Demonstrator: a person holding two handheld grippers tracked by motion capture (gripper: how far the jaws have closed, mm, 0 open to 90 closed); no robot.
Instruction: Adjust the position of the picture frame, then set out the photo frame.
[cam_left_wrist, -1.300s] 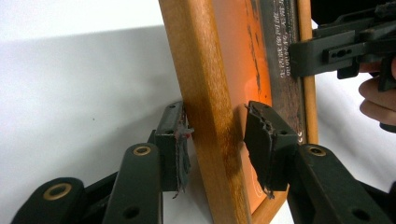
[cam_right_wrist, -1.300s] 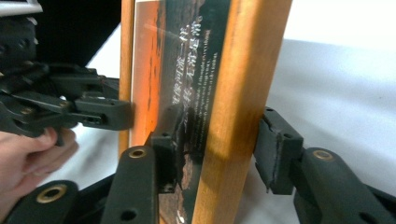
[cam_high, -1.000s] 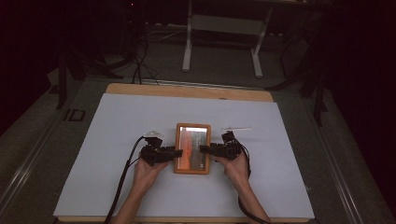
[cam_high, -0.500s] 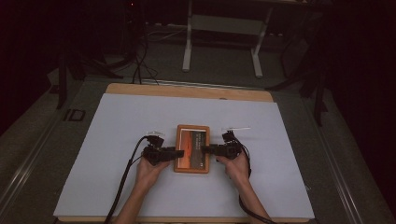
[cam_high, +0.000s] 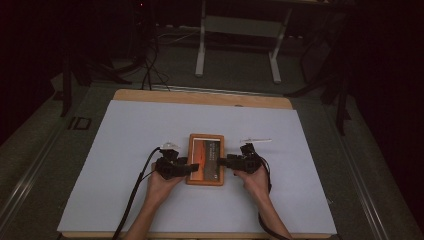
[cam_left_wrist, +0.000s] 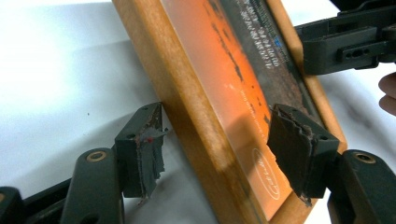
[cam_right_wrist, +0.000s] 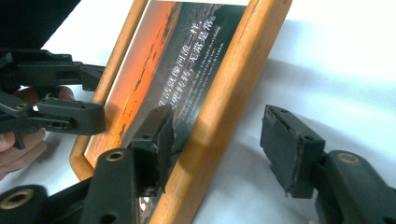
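A: What is different from a second ago?

B: Both sets of jaws have just been opening. The left gripper (cam_left_wrist: 217, 154) straddles the near side rail of the wooden picture frame (cam_high: 205, 159), and its pads stand clear of the wood on either side. The right gripper (cam_right_wrist: 217, 149) does the same on the opposite rail.

A: So the frame is let go?

B: It looks that way. A second ago its glass caught a bright glare, as if the frame were tipped; now it lies flat on the white sheet (cam_high: 125, 135) over the tabletop, midway between the hands.

A: And for the work?

B: I judge the setting-down finished; the hands need only back away.
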